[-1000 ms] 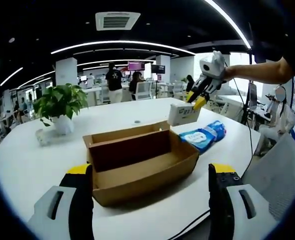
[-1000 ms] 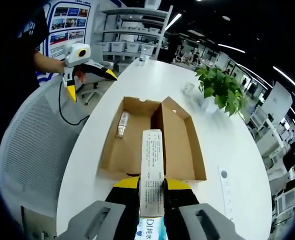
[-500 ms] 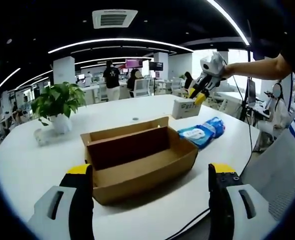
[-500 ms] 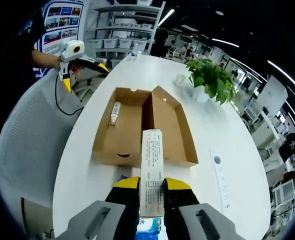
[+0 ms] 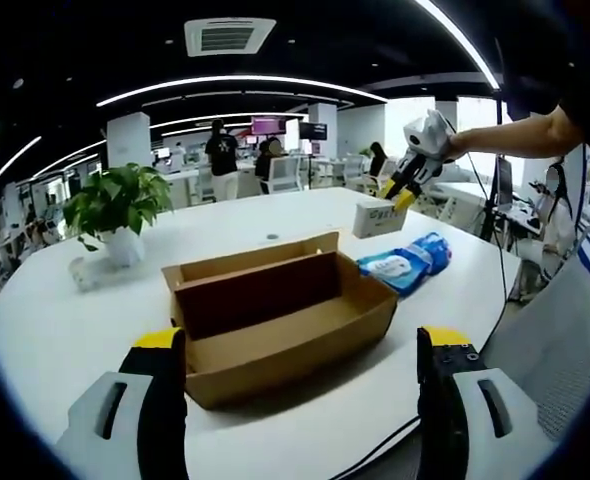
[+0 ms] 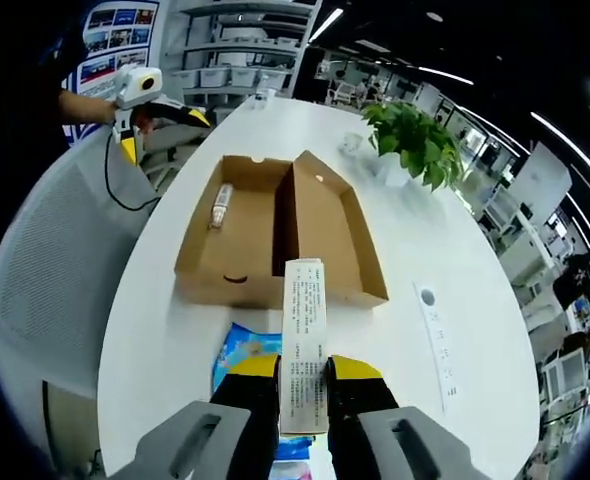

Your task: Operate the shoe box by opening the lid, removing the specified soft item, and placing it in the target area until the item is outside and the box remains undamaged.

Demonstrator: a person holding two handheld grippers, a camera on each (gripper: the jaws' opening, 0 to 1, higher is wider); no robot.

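The right gripper (image 6: 303, 385) pinches a white tissue pack (image 6: 303, 345), held above the blue wipes pack (image 6: 243, 355) just beyond the open shoe box (image 6: 275, 232). The left gripper (image 5: 300, 375) hangs spread at the table's (image 5: 45, 330) near edge. One small bottle (image 6: 218, 205) lies inside the box.

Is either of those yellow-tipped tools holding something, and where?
Right tool: shut on the white tissue pack, pinching its near end. Left tool: open, holding nothing.
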